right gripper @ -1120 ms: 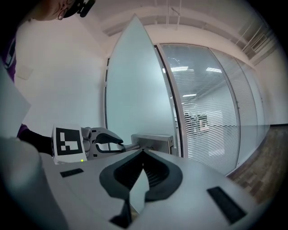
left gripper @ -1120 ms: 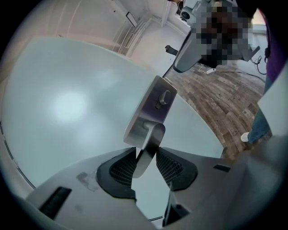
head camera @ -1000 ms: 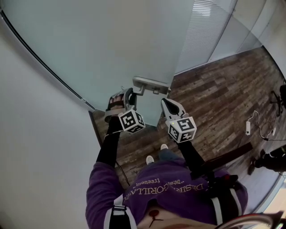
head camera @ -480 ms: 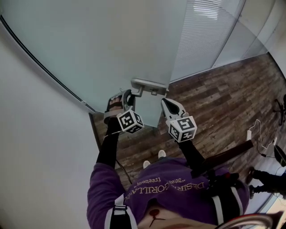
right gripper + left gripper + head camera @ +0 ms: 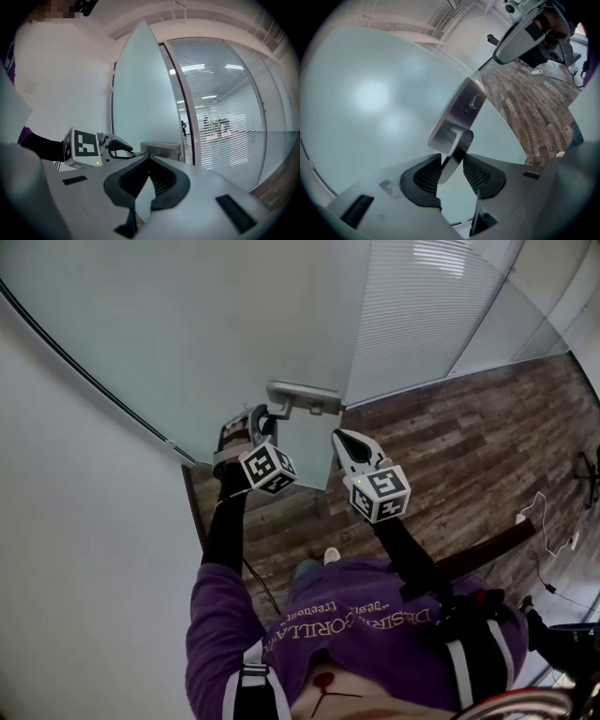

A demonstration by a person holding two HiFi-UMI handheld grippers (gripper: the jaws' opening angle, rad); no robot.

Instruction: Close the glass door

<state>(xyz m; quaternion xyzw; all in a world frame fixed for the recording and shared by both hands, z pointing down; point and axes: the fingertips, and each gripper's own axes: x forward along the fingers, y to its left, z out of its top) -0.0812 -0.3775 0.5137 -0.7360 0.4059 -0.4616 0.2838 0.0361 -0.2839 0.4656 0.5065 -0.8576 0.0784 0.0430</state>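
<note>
Two hand-held grippers: left [image 5: 451, 163] clamps glass door [image 5: 370, 103] handle [image 5: 457, 149] near wall [image 5: 84, 549], right [image 5: 149, 160] clenched empty.

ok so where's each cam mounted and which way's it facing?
Head view: on the person's head, steeply down at glass door, door handle; shows both sleeves, left gripper, right gripper.
Left gripper view: on left gripper, along its jaws shut on the door handle; right gripper upper right.
Right gripper view: on right gripper, along shut empty jaws toward door edge; left gripper at left.
All share the door handle.
</note>
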